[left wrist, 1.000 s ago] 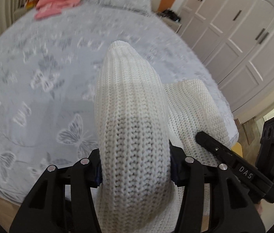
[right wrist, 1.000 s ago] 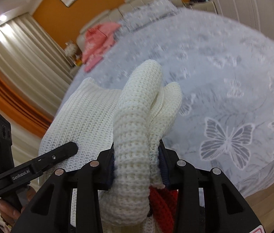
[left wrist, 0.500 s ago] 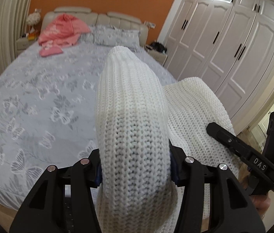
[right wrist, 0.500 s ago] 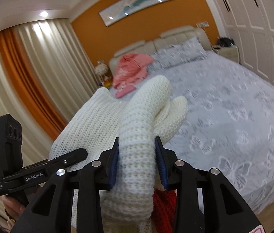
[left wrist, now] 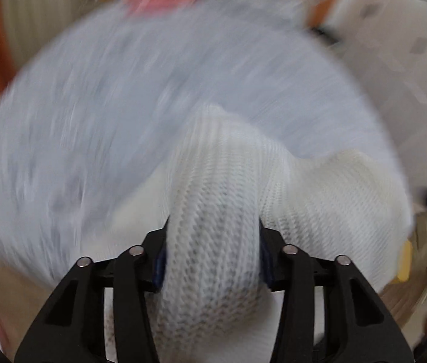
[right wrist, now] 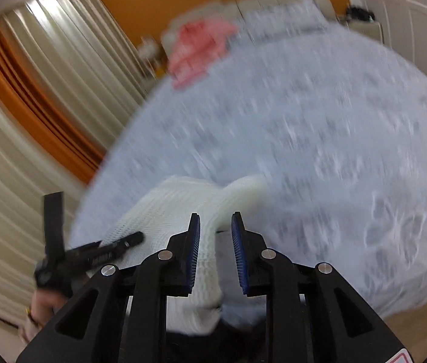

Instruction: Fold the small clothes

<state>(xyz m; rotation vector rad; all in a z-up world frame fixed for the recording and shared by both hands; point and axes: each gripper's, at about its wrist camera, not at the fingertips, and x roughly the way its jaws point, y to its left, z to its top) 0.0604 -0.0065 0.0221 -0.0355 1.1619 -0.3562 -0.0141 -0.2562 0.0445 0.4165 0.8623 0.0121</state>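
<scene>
A white knit garment (left wrist: 213, 211) hangs over the near edge of the grey butterfly-print bed (left wrist: 92, 106). My left gripper (left wrist: 213, 257) is shut on a thick bunch of it, its jaws closing further. In the right wrist view the same knit (right wrist: 183, 202) runs back between the jaws of my right gripper (right wrist: 217, 236). It lies against the left blue pad with a gap to the right pad, and the jaws are closing. One of the left gripper's fingers (right wrist: 122, 242) rests on the knit at the lower left. Both views are motion-blurred.
Pink clothes (right wrist: 198, 45) lie near the pillows at the bed's far end. Beige and orange curtains (right wrist: 47, 106) hang along the left. White wardrobe doors (left wrist: 410, 75) stand to the right. A hand (right wrist: 44, 302) holds the left tool.
Both cameras have swung down toward the bed and blurred. The thick knit roll in the right jaws has thinned to a strip with a gap beside it. The left jaws have narrowed on the knit.
</scene>
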